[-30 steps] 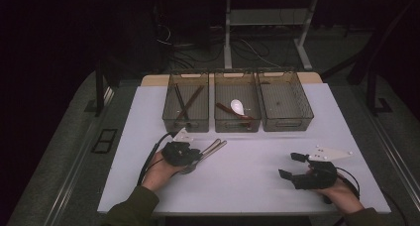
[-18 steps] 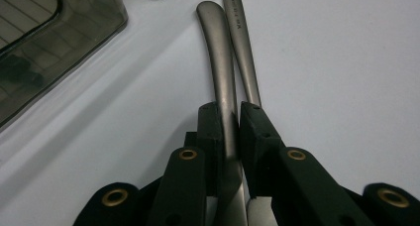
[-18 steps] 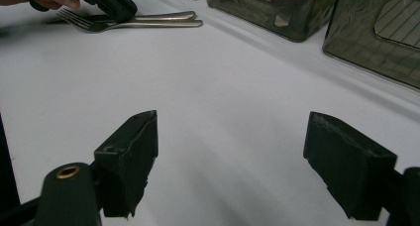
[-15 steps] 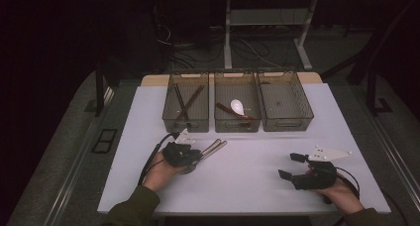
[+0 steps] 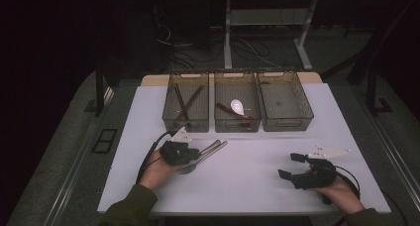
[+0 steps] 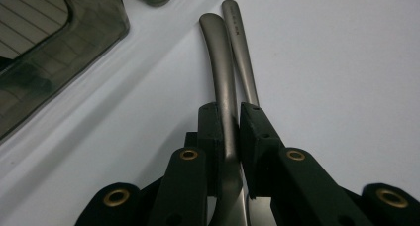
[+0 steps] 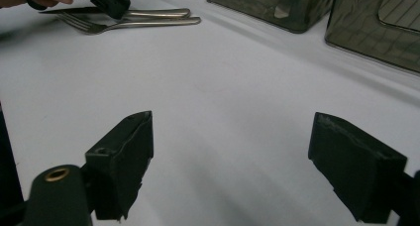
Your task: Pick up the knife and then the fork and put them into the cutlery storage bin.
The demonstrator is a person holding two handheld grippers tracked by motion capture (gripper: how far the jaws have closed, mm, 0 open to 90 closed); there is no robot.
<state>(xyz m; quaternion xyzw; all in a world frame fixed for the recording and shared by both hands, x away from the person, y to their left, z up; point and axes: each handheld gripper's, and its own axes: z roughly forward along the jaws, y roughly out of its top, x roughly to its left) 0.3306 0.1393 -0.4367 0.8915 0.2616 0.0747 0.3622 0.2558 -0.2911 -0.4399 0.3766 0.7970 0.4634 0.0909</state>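
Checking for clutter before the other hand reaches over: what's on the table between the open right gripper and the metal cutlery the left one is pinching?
Nothing: bare white table separates the right gripper from the cutlery, per the high view.

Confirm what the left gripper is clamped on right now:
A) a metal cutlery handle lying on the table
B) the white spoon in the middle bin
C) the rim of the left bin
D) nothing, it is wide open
A: in the left gripper view the left gripper pinches one metal handle, a second handle lying beside it.

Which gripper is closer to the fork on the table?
Left. The left gripper is clamped on cutlery right beside the fork; the right gripper sits open, far across the table.
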